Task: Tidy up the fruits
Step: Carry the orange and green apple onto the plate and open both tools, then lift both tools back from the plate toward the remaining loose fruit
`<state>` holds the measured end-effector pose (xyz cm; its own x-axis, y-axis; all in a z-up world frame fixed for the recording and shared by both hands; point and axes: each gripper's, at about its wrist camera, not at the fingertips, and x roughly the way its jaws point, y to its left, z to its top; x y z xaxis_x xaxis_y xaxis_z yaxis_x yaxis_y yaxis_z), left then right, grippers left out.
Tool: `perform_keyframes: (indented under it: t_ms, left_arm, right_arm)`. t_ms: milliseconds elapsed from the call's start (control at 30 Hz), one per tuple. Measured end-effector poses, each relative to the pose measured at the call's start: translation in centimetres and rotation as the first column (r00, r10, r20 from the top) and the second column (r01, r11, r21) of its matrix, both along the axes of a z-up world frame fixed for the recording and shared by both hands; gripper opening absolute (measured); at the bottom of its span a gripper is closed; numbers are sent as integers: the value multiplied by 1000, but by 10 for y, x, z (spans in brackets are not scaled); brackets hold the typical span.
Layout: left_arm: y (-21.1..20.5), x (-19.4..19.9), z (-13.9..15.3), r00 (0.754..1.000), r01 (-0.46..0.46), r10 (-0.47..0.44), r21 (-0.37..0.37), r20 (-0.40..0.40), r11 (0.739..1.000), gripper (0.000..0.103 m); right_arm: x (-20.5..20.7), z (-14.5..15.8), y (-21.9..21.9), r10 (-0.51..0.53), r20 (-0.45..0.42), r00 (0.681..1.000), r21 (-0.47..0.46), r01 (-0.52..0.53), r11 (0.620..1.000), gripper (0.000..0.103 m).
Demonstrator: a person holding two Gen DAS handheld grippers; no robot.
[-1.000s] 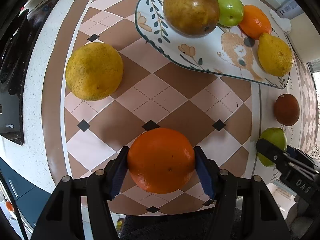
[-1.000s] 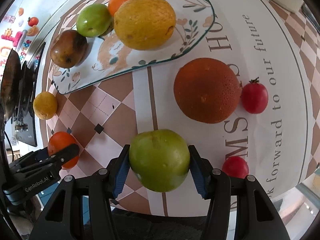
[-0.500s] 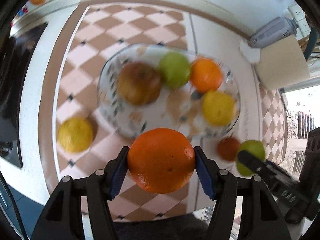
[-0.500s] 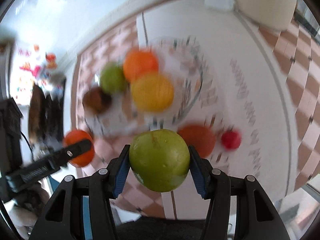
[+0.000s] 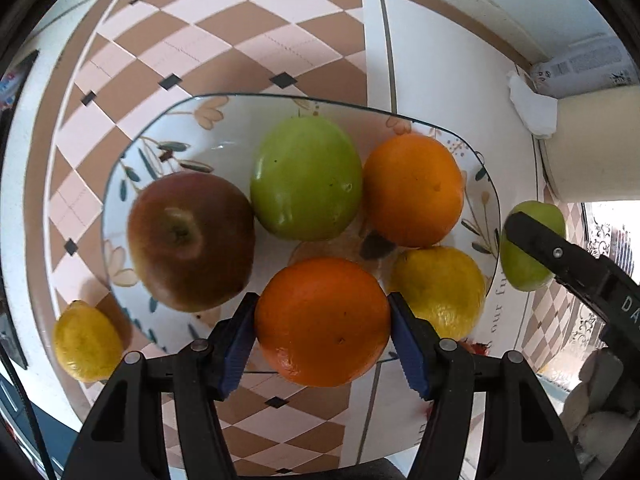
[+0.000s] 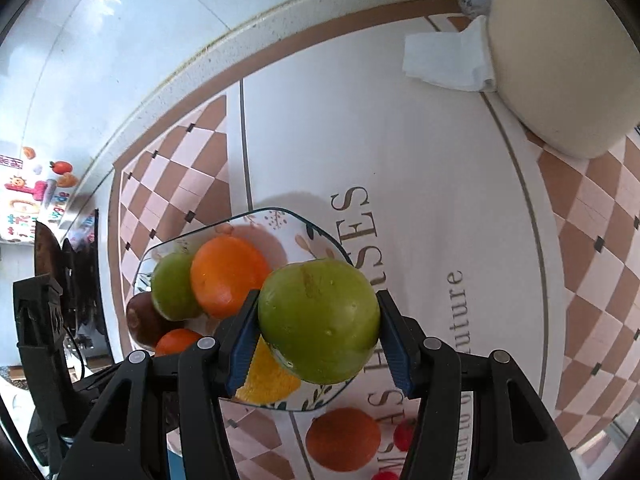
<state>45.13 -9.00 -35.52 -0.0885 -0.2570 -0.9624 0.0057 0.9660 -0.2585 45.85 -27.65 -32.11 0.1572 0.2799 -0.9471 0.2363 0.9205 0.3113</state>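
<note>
My left gripper (image 5: 322,320) is shut on an orange (image 5: 320,344) and holds it above the near part of the floral plate (image 5: 132,184). On the plate lie a red-brown apple (image 5: 191,240), a green apple (image 5: 306,178), an orange (image 5: 414,190) and a lemon (image 5: 438,286). My right gripper (image 6: 319,320) is shut on a second green apple (image 6: 320,336), which hangs over the plate's right rim (image 6: 320,234). In the left wrist view this gripper and its apple (image 5: 524,264) show just right of the plate.
A loose lemon (image 5: 88,342) lies on the checked tablecloth left of the plate. A dark orange (image 6: 342,438) and a red tomato (image 6: 404,434) lie near the plate's near side. A cream container (image 6: 560,60) with a tissue (image 6: 444,60) stands at the back right, near the wall.
Both grippers have carried their fruit from over the bare tablecloth to the plate. The plate now fills the middle of the left wrist view; the loose fruit has dropped toward the frame edges.
</note>
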Motion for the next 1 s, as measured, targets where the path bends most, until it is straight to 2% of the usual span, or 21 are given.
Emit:
perform_keyframes:
  t_ms: [200, 233, 267, 300, 333, 433, 567, 667, 800, 1000]
  left_arm:
    - [7, -1, -5, 998, -42, 40, -37, -57, 998, 62]
    - [8, -2, -5, 997, -43, 40, -42, -65, 998, 64]
    - [9, -2, -4, 997, -45, 42, -46, -65, 998, 75]
    - [11, -3, -1, 997, -44, 41, -51, -62, 998, 89]
    - [12, -4, 1, 998, -40, 37, -60, -57, 997, 92]
    - [15, -6, 10, 998, -36, 32, -74, -51, 997, 93]
    - [25, -12, 28, 1000, -28, 28, -46, -4, 999, 93]
    - [35, -19, 47, 997, -17, 16, 12, 74, 1000, 93]
    - [53, -35, 68, 986, -17, -2, 114, 165, 993, 93]
    - [71, -58, 84, 976, -33, -4, 165, 218, 986, 93]
  right_arm:
    - [8, -15, 6, 17, -38, 999, 24, -17, 1000, 59]
    - [9, -17, 6, 18, -51, 999, 27, -17, 999, 59]
    - [8, -18, 6, 18, -56, 998, 25, -17, 1000, 59]
    - [8, -18, 5, 18, -59, 998, 25, -17, 1000, 67]
    - [8, -18, 5, 15, -54, 998, 26, -14, 1000, 76]
    - [7, -13, 1, 2, -48, 999, 35, 0, 999, 79]
    - [2, -4, -2, 0, -42, 999, 12, 1, 1000, 81]
    - [-6, 8, -1, 14, -23, 1000, -42, -15, 999, 92]
    - [-24, 25, 5, 50, 0, 999, -114, -49, 992, 92]
    - [-60, 51, 28, 107, 38, 994, -196, -98, 976, 93]
